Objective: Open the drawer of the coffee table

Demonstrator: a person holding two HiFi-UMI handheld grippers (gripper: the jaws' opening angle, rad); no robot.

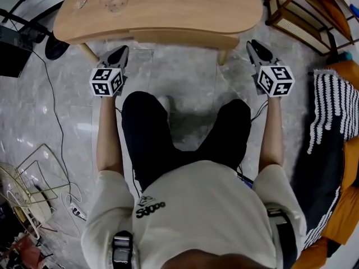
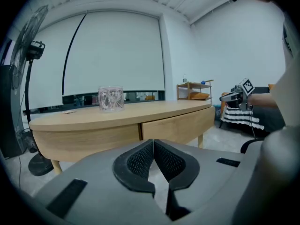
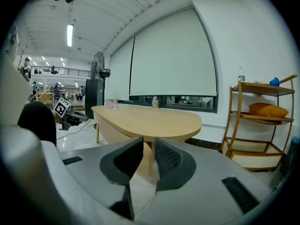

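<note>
1. Ribbed pads (image 2: 138, 161) of the left claw (image 2: 153, 142) are pressing together right at the lens, pinching nothing.
2. Meanwhile the right claw (image 3: 149, 143) is standing slightly spread and is also gripping nothing; only a leg (image 3: 150, 157) of the table (image 3: 154, 118) is showing through the gap beyond it.
3. Ahead of both claws, the drawer (image 2: 178, 125) is sitting shut, flush in the wooden band under the tabletop. It is lying a little to the right of the left claw and to the left of the right claw.
4. Its front is looking like a stiff, smooth wooden panel with no knob or pull showing, so I am expecting pads laid flat against it to slip.
5. I am judging the lower edge of the panel to be the likeliest hold: hooking a claw tip beneath it, or pinching that edge, near the middle so the box is running out straight and not racking.
6. Weight is probably modest, and a steady, level pull should be enough.
7. Beyond the left claw, a glass jar (image 2: 111, 99) is standing on the tabletop, so a jerk would be risking a rattle.
</note>
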